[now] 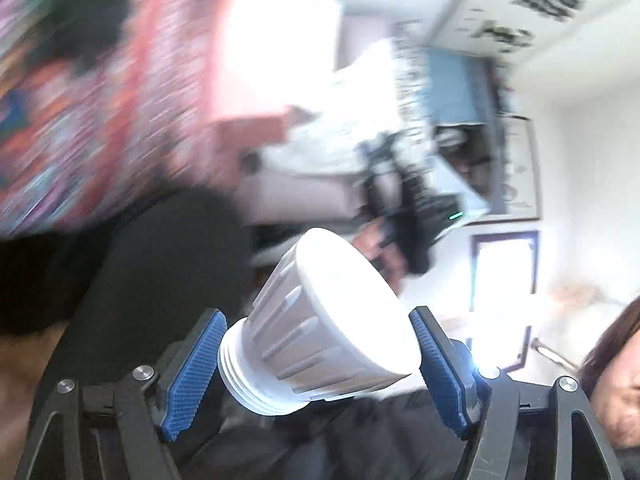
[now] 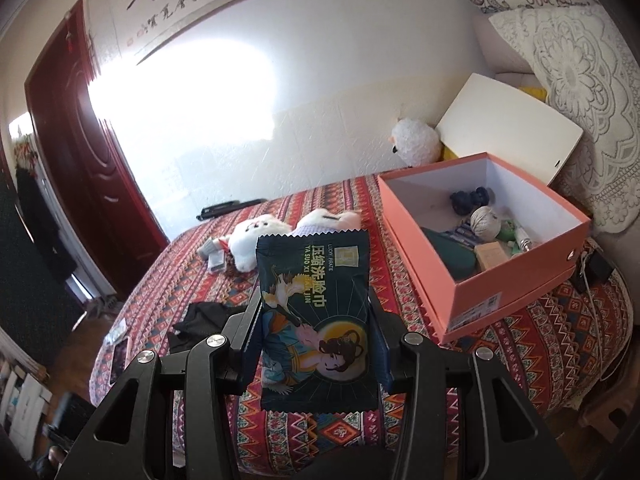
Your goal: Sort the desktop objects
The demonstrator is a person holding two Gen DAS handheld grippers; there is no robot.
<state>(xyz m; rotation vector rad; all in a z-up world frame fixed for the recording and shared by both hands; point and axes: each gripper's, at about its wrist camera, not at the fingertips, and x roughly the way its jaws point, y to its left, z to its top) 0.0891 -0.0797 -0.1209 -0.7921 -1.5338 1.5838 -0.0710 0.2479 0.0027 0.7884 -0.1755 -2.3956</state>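
already the right gripper [image 2: 316, 344] pinches a light, crinkly sachet [image 2: 316, 320] at mid-height; likely slippery. left gripper [image 1: 320, 360] clamps a rigid ribbed white lamp bulb [image 1: 324, 328] end to end.

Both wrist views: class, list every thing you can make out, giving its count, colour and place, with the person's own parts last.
Packet: one, dark green with a printed figure, held upright in the right claw.
Cup: one, white and ribbed, between the left claw's blue pads.
Box: one, salmon pink, open, on the bed at right, holding small items.
Ball of string: one, beige, inside the box.
Plush toy: one, white, lying on the bed beyond the packet.
Bedspread: one, red patterned.
Door: one, dark red, at left.
Left claw: shut on the cup.
Right claw: shut on the packet.
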